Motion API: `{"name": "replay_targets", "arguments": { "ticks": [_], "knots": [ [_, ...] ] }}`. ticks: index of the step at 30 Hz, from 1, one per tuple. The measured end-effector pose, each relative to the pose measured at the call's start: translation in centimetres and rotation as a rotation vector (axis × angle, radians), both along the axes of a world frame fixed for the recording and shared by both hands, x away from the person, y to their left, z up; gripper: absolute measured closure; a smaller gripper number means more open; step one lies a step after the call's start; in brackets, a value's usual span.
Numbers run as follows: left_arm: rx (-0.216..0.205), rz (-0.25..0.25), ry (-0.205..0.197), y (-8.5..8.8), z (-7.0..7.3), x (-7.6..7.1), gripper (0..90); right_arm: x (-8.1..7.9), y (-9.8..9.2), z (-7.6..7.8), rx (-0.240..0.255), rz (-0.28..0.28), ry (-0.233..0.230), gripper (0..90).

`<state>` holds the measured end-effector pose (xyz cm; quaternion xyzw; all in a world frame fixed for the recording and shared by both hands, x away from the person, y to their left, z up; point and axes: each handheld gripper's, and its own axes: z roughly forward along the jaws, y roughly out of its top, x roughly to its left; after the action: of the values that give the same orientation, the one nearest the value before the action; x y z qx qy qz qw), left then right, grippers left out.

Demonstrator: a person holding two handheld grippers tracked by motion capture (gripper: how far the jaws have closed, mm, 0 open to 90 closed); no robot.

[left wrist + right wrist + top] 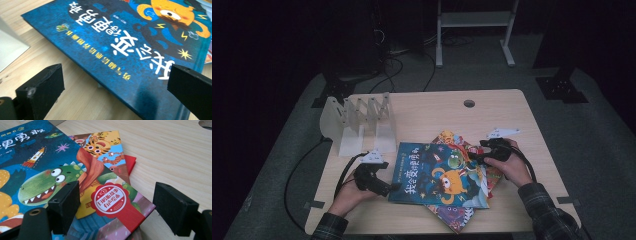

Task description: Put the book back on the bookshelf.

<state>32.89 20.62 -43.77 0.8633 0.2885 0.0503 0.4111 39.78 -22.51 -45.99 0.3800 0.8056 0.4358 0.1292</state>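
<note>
The blue picture book (439, 175) is lying flat on the wooden tabletop (512, 115), on top of a fanned pile of other picture books (454, 215), just in front of the white book rack (357, 122). The left claw (394, 189) is sitting at the blue book's near left edge; in the left gripper view its jaws are standing wide apart, astride that edge, pressing on nothing. The right claw (474, 155) is hovering at the blue book's far right corner, its jaws likewise spread wide around the corner in the right gripper view, gripping nothing. A tiger-covered book (105, 145) is poking out beyond that corner.
</note>
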Motion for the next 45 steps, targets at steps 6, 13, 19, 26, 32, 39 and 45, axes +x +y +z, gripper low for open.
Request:
{"name": "replay_targets", "arguments": {
  "ticks": [6,13,19,26,32,39,45],
  "knots": [
    [-0.004,0.022,0.004,0.8,-0.2,-0.3,0.0,-0.5,0.8,0.1,-0.010,0.009,-0.002,21.1],
    [0.002,0.041,0.014,1.3,-0.5,-0.4,0.0,-1.4,2.4,0.4,-0.052,0.049,-0.054,26.0],
    [0.018,0.035,0.024,1.1,-0.8,-0.4,0.0,-2.2,3.8,0.8,-0.073,0.081,-0.045,25.0],
    [0.025,0.026,0.027,0.9,-1.0,-0.4,0.0,-1.7,3.1,0.6,-0.074,0.045,-0.039,14.7],
    [0.025,0.027,0.033,0.8,-1.2,-0.4,0.0,-1.3,2.6,0.3,-0.049,0.034,-0.010,12.8],
    [0.025,0.030,0.038,1.0,-1.2,-0.6,0.0,-2.0,2.8,0.0,-0.006,0.036,0.025,13.6],
    [0.014,0.036,0.042,1.5,-1.3,-0.6,0.0,-2.5,3.6,0.1,-0.012,0.051,0.028,13.9]
  ]
}}
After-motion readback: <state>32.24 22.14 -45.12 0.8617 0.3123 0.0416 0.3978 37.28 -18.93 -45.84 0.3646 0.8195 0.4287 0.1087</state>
